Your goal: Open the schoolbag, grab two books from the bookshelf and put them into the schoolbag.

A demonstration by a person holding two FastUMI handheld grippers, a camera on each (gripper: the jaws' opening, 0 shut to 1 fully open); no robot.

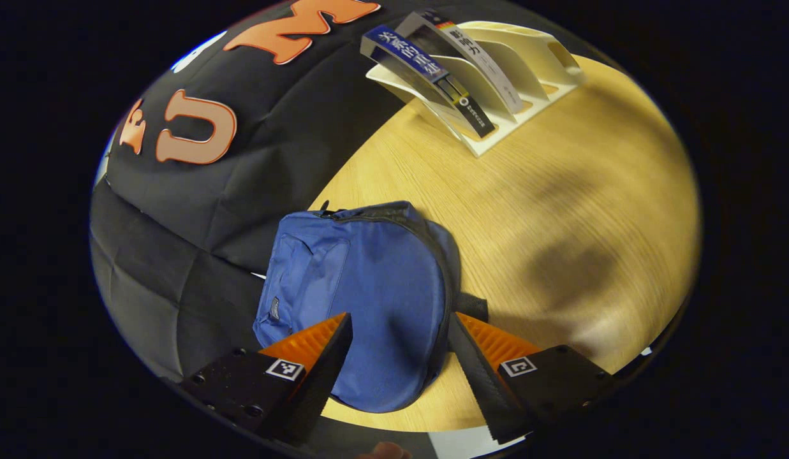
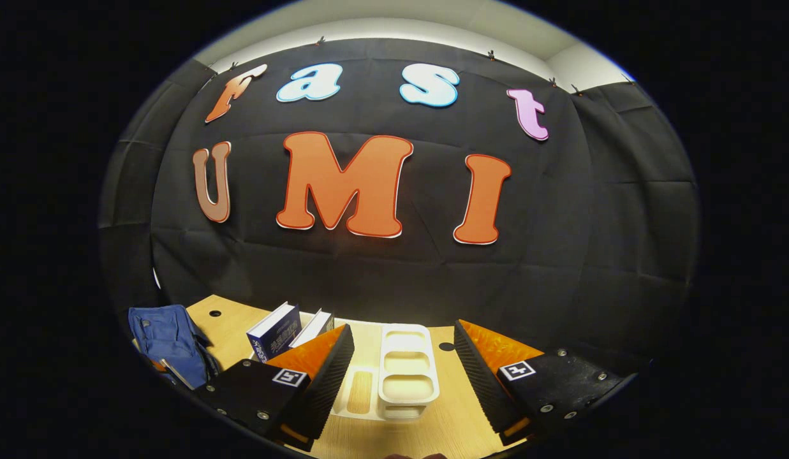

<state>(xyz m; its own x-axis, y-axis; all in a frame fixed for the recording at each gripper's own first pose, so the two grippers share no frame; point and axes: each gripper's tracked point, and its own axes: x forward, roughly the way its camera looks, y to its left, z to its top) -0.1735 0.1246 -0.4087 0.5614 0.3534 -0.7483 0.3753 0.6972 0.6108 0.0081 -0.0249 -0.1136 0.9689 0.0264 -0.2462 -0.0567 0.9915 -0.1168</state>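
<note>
- Hovering above the schoolbag (image 1: 368, 287), the left gripper (image 1: 400, 344) has its fingers spread wide, with nothing between them but air; the bag lies directly ahead and below.
- Schoolbag: blue fabric, flat on the wooden table (image 1: 560, 210) at its edge beside the booth wall, zip closed as far as can be seen; its long axis runs away from the left gripper, zip pull (image 1: 324, 209) at the far end.
- Right gripper (image 2: 404, 357): fingers likewise apart, empty, facing the bookshelf (image 2: 404, 370).
- Bookshelf: cream slotted rack, two books (image 1: 432, 70) leaning in it, well apart from the bag.
- Judgement: the left gripper is nearer the bag and suits the zip; the right suits the books.
</note>
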